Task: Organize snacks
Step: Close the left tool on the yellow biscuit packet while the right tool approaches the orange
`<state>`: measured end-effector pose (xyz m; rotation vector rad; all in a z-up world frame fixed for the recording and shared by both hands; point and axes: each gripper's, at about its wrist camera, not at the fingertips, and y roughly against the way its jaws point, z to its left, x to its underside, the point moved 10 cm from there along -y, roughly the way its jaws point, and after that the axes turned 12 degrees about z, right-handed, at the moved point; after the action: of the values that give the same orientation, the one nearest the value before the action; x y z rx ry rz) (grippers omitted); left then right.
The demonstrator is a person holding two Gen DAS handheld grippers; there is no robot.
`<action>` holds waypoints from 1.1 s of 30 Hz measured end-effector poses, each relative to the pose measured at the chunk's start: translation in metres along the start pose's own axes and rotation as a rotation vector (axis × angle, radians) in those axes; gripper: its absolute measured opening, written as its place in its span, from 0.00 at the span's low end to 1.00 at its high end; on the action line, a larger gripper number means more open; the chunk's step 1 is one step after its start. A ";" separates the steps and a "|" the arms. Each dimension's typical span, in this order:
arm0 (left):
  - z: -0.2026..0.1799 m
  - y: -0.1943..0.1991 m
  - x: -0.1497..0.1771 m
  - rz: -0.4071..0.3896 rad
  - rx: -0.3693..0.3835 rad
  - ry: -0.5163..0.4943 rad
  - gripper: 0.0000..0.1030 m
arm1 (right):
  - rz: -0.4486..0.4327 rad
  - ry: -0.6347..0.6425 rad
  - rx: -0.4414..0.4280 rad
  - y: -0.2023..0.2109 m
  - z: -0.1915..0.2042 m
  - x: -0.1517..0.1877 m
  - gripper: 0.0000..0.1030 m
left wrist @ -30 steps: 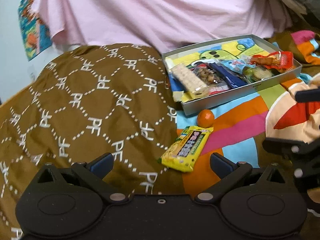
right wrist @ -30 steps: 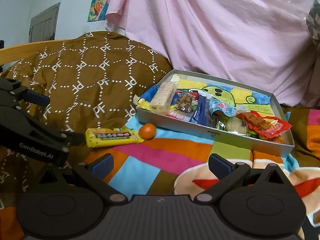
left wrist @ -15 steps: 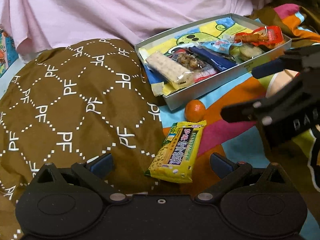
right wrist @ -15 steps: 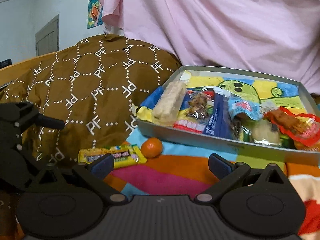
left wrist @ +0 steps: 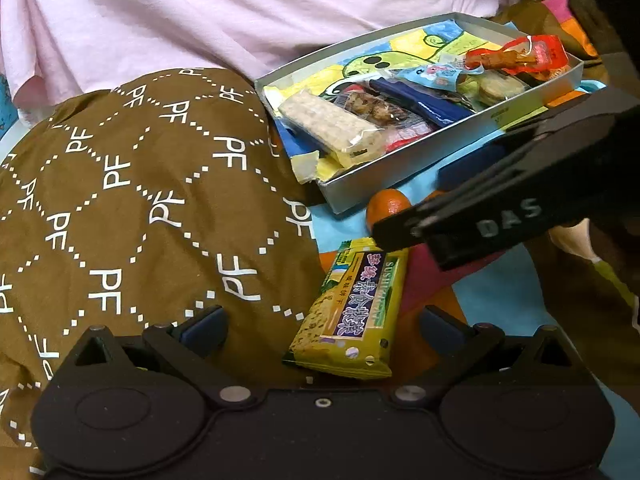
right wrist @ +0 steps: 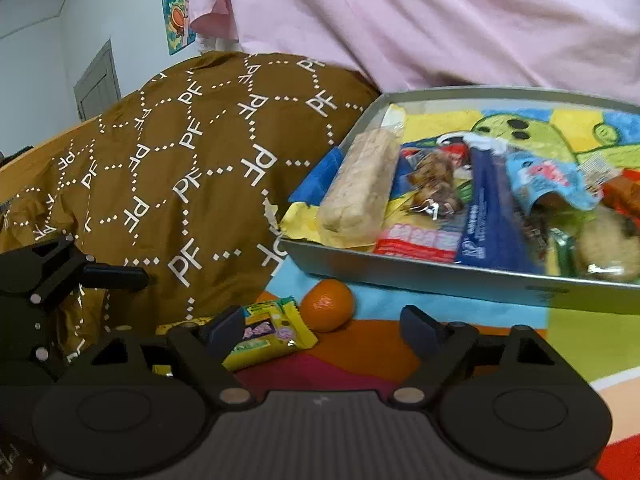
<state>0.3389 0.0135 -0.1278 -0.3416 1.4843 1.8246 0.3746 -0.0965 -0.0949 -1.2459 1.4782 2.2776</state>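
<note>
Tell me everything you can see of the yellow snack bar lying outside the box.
The yellow snack bar is a flat, sealed, glossy wrapper with crimped ends, a purple panel of white characters and green edging. It lies flat on the colourful blanket, against the brown patterned fabric, just short of the small orange, which lies between it and the grey box. It sits between the open left gripper's fingers; neither visibly touches it. In the right wrist view, that gripper's finger hides part of it.

The room was dim and evenly lit, shadows soft. Fisheye bending curved both views, with black corners. The right-wrist view smeared across the snack box (right wrist: pixel 460 276); clear wrappers (left wrist: pixel 360 140) in the left view caught small glints.
</note>
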 end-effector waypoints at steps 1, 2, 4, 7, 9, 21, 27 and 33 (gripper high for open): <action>0.000 0.000 0.000 0.000 0.001 -0.003 0.99 | -0.001 -0.001 0.001 -0.002 0.000 -0.001 0.79; -0.001 0.000 0.000 0.001 0.003 -0.005 0.99 | -0.001 0.002 0.003 -0.004 0.000 -0.001 0.77; -0.002 -0.001 0.000 0.005 0.013 -0.007 0.99 | 0.002 0.004 0.003 -0.008 0.001 -0.001 0.74; -0.004 -0.002 0.000 0.010 0.032 -0.010 0.98 | 0.003 -0.004 -0.005 -0.013 0.001 -0.002 0.69; -0.006 -0.002 0.000 0.016 0.048 -0.015 0.96 | 0.005 -0.008 -0.011 -0.016 0.001 -0.003 0.63; -0.006 -0.009 -0.001 0.062 0.092 0.024 0.78 | 0.013 -0.047 -0.033 -0.028 -0.005 -0.004 0.53; -0.003 -0.012 -0.003 0.075 0.115 0.075 0.64 | 0.017 -0.072 -0.024 -0.027 -0.013 -0.004 0.38; -0.004 -0.010 -0.001 0.096 0.134 0.094 0.54 | 0.023 -0.055 -0.011 -0.026 -0.012 -0.002 0.37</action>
<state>0.3460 0.0094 -0.1358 -0.2980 1.7052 1.7928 0.3961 -0.0924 -0.1129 -1.1650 1.4704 2.3182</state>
